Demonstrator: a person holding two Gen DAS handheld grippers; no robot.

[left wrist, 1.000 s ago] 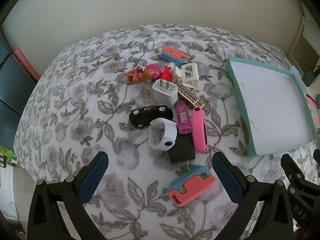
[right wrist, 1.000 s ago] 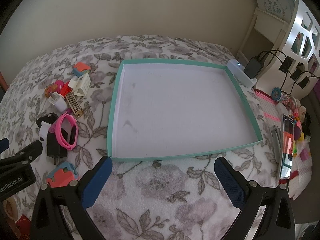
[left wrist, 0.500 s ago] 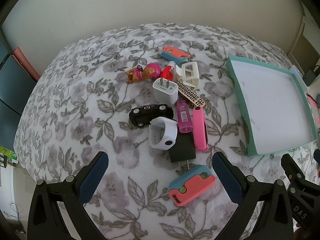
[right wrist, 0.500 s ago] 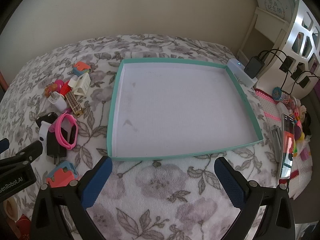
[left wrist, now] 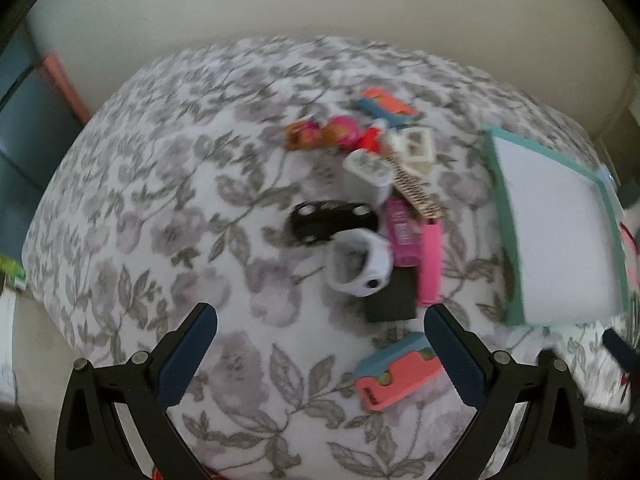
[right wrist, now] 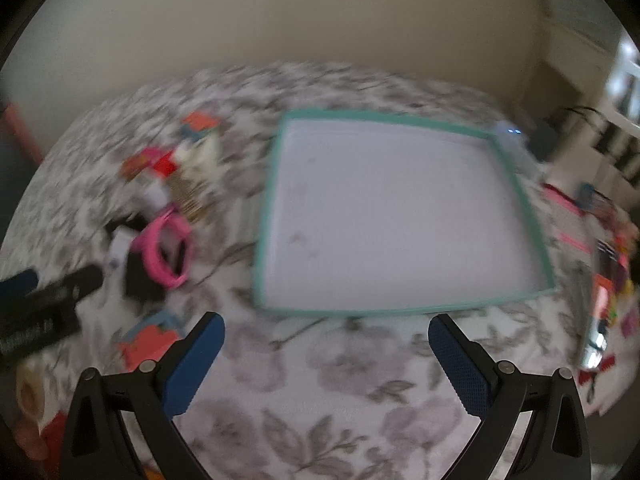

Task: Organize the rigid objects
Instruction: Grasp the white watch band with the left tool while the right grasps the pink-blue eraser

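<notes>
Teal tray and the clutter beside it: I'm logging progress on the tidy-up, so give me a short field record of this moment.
surface: floral bedspread
tray: teal tray, nothing inside it
pile: loose items left of the tray, including black toy car, white watch, pink band
nearest item: coral and blue case
left gripper: jaws open, holding nothing
right gripper: jaws open, holding nothing
image quality: motion-blurred

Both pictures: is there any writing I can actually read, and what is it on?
None is readable; both views are motion-blurred.
Coral and blue foam block: dark print on its end, blurred.
Magenta bottle: pale label print, blurred.
Black left gripper body: white lettering, smeared.
Gold and black patterned bar: pattern only.
</notes>
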